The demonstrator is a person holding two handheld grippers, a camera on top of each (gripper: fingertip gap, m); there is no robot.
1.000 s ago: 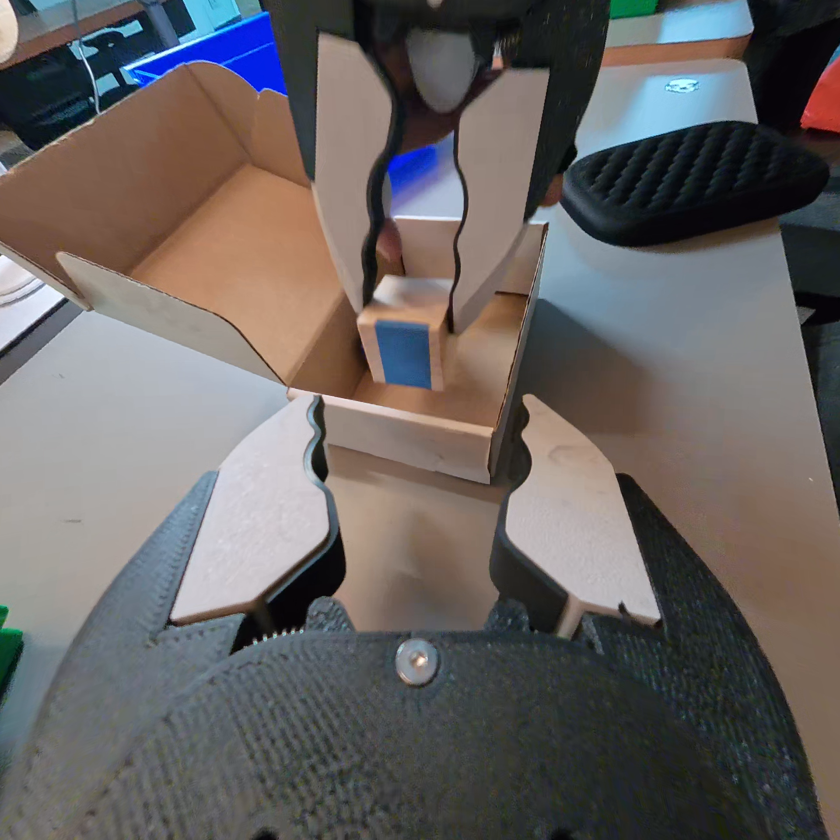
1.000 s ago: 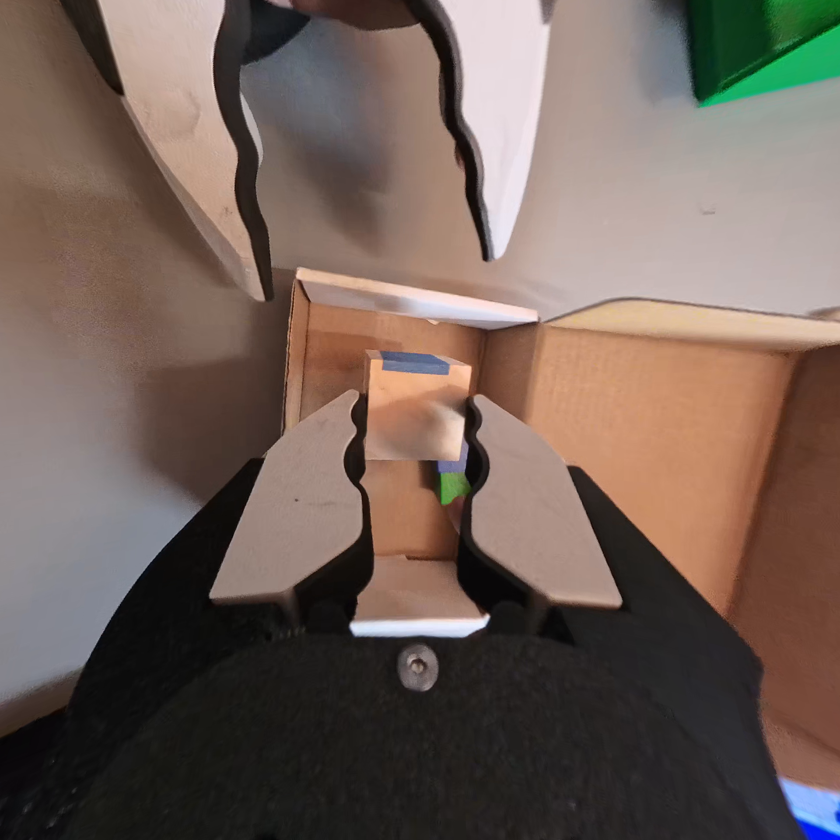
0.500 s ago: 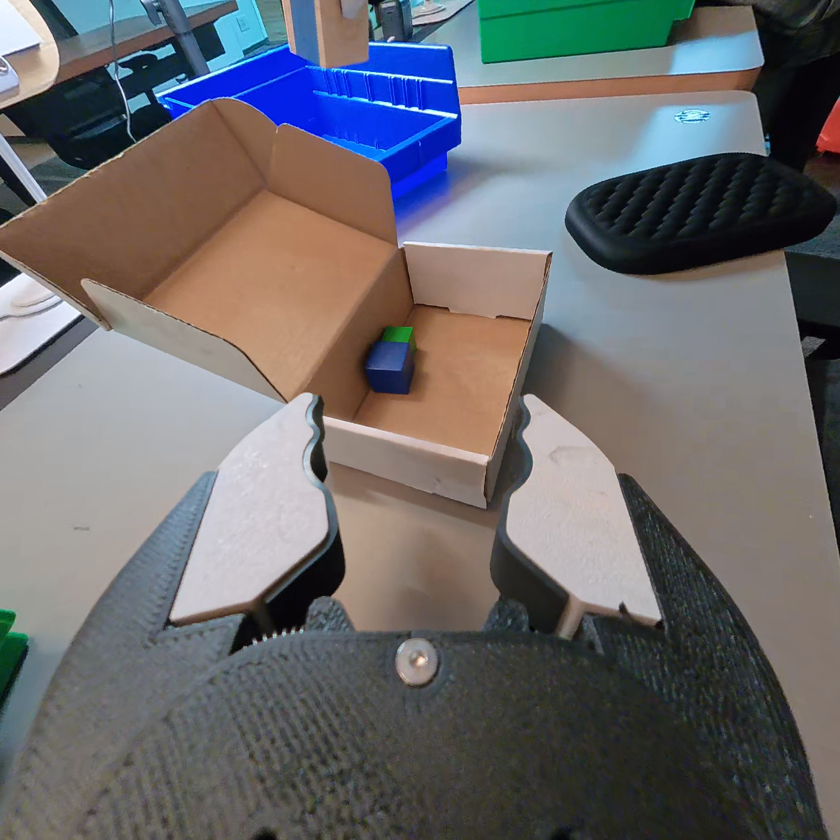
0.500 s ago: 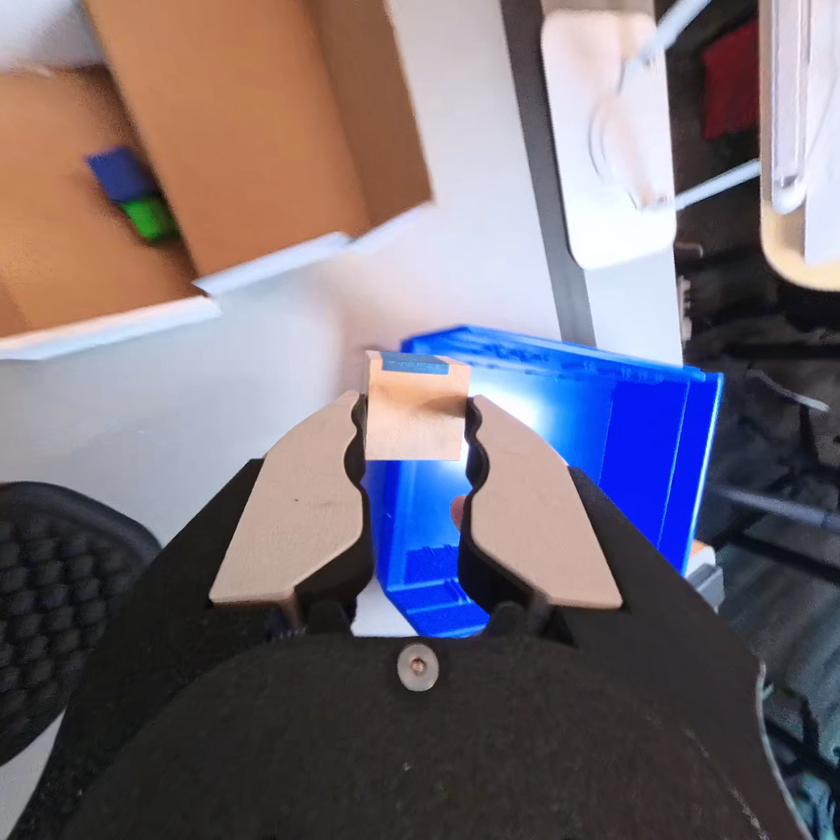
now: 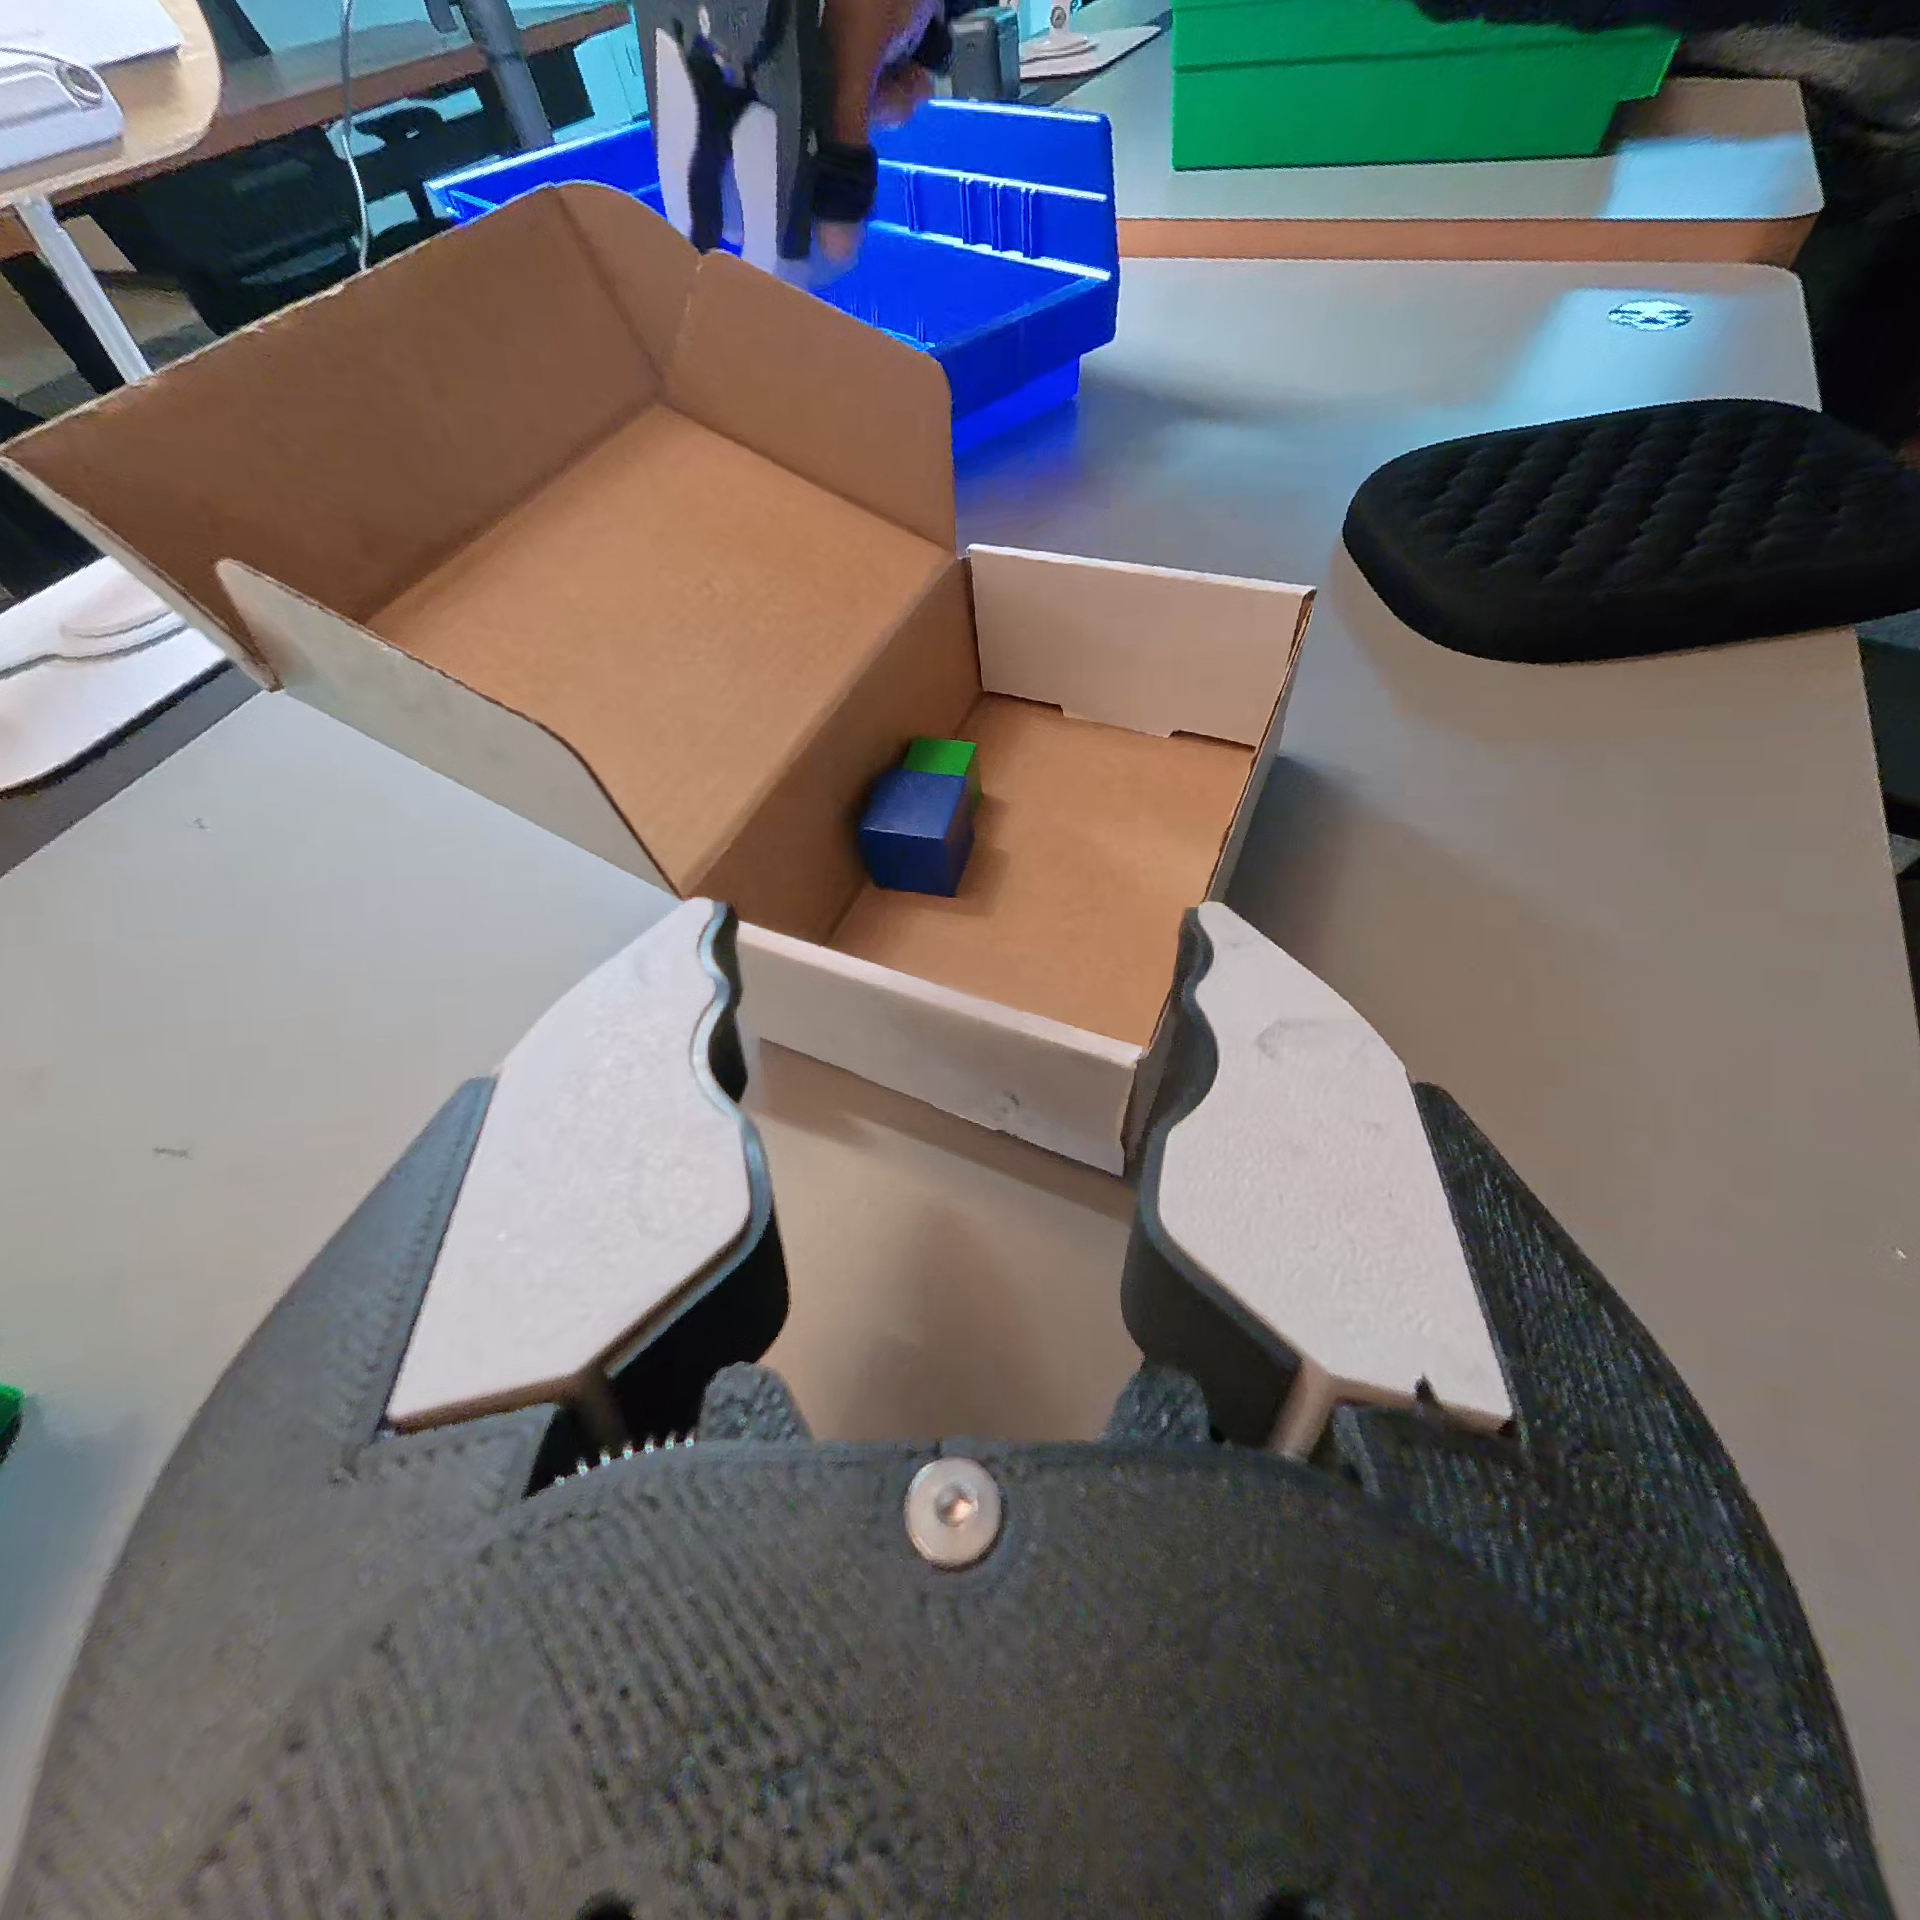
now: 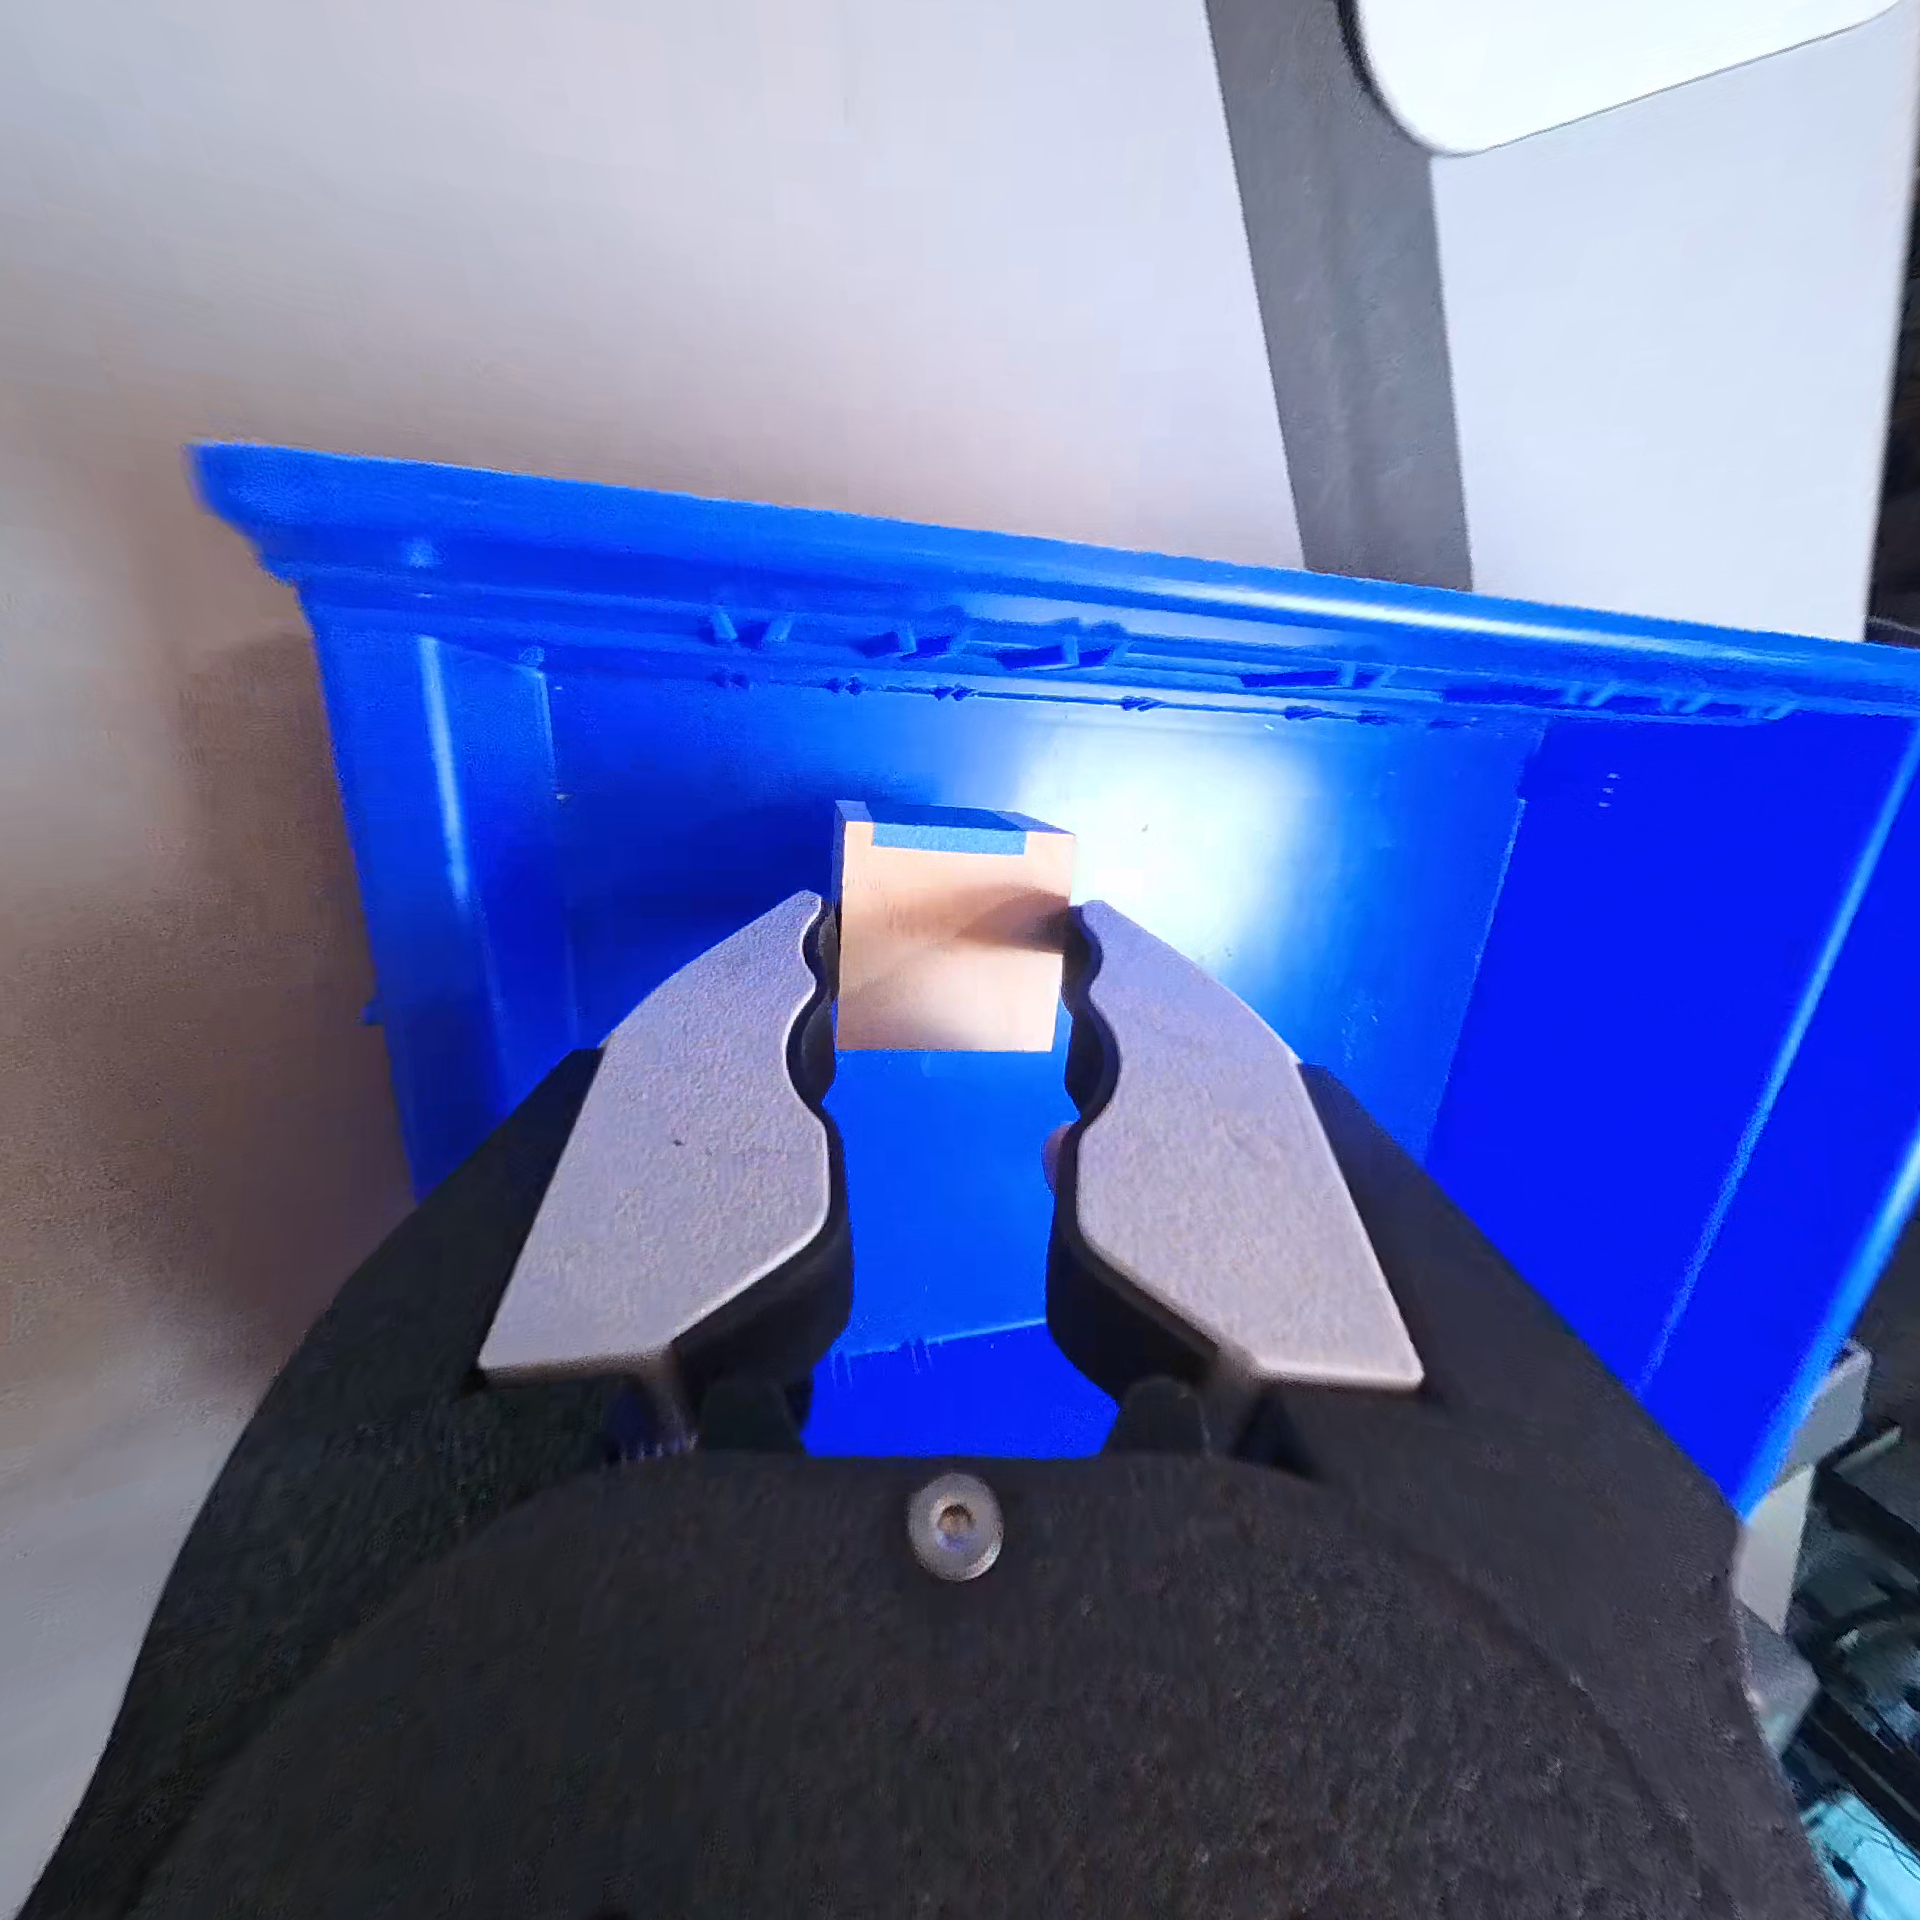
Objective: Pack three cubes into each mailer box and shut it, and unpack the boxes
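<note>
An open cardboard mailer box (image 5: 935,1023) sits on the grey table, its lid folded back to the left. Inside lie a blue cube (image 5: 914,833) and a green cube (image 5: 941,758) touching it, against the left wall. My left gripper (image 5: 951,971) is open and empty, its fingertips at either end of the box's near wall. My right gripper (image 6: 948,935) is shut on a wooden cube with a blue face (image 6: 951,940) and holds it over the blue bin (image 6: 1351,665). In the left wrist view the right gripper (image 5: 743,145) hangs over that bin (image 5: 997,281).
A black padded cushion (image 5: 1631,525) lies at the right table edge. A green bin (image 5: 1403,88) stands on the far table. Chairs and desks are behind the blue bin. Bare table lies left of the box. There is about 40 cm between the tips of the two grippers.
My right gripper lifted the wooden cube out of the mailer box and carried it away to over the blue bin. The left gripper has stayed put.
</note>
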